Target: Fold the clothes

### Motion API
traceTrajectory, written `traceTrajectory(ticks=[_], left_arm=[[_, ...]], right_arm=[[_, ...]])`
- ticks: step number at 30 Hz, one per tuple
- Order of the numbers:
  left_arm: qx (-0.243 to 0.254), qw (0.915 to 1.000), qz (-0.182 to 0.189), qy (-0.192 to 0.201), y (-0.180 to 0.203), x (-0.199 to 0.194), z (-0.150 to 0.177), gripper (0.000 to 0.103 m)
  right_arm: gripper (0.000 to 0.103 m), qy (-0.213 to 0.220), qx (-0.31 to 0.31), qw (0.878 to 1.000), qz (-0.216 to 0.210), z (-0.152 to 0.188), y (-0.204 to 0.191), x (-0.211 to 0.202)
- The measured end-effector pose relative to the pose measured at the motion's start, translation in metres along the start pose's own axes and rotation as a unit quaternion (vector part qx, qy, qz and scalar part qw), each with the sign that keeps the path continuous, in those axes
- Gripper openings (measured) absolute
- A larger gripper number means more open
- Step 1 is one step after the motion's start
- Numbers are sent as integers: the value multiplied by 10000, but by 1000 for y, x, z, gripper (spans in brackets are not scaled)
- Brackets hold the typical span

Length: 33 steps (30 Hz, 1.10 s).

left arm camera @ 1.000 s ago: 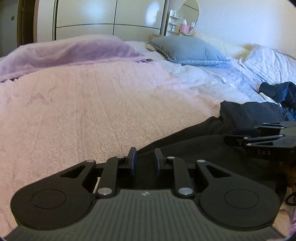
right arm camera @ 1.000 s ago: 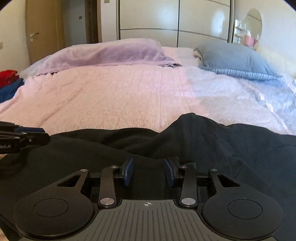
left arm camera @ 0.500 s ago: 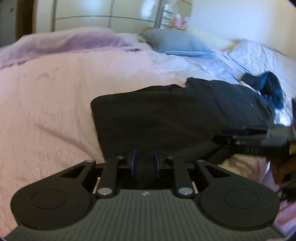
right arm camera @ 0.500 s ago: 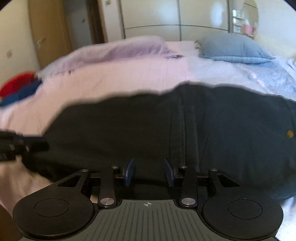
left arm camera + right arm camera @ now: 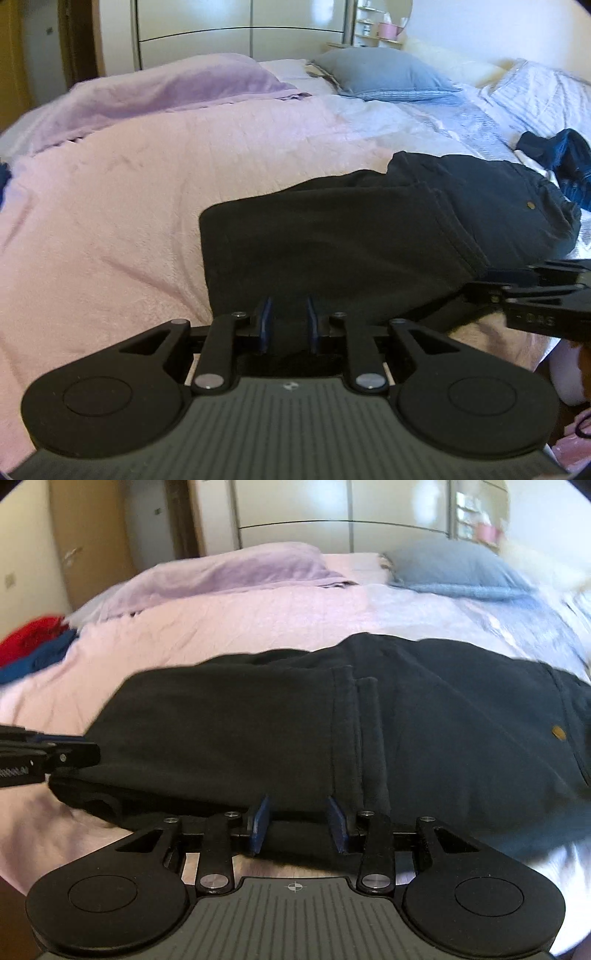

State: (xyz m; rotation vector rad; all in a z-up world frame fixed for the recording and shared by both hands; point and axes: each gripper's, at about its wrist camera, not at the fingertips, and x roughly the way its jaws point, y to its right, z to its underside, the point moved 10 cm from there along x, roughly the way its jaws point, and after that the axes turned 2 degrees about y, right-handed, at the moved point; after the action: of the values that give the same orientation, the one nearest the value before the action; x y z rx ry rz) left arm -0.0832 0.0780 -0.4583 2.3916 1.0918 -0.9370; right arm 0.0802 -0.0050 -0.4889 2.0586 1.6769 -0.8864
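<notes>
Trousers (image 5: 332,243): doubled over on pink bedspread (image 5: 110,221), hems at 3 o'clock.
Left gripper (image 5: 287,325): fingers parted, released.
Right gripper (image 5: 298,825): fingers parted, released.
Risk: top layer could slide off if dragged.

Pink bedspread (image 5: 122,206) across the bed, lilac blanket (image 5: 166,86) at the far left, grey pillow (image 5: 380,75) far right, white wardrobe (image 5: 240,29) behind, round mirror (image 5: 384,16) and wooden door (image 5: 88,546) beyond
</notes>
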Motion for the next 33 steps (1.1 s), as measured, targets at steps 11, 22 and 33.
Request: traceTrajectory(ticks=[11, 22, 33], left_arm=[[-114, 9979, -573, -288, 36, -35, 7, 32], [32, 9963, -840, -205, 56, -73, 16, 35], [-175, 9988, -464, 34, 57, -68, 9, 35]], right_arm=[[42, -386, 571, 9964, 497, 21, 32, -52], [49, -236, 822, 9955, 418, 37, 43, -92], [50, -135, 1179, 9918, 470, 36, 71, -93]])
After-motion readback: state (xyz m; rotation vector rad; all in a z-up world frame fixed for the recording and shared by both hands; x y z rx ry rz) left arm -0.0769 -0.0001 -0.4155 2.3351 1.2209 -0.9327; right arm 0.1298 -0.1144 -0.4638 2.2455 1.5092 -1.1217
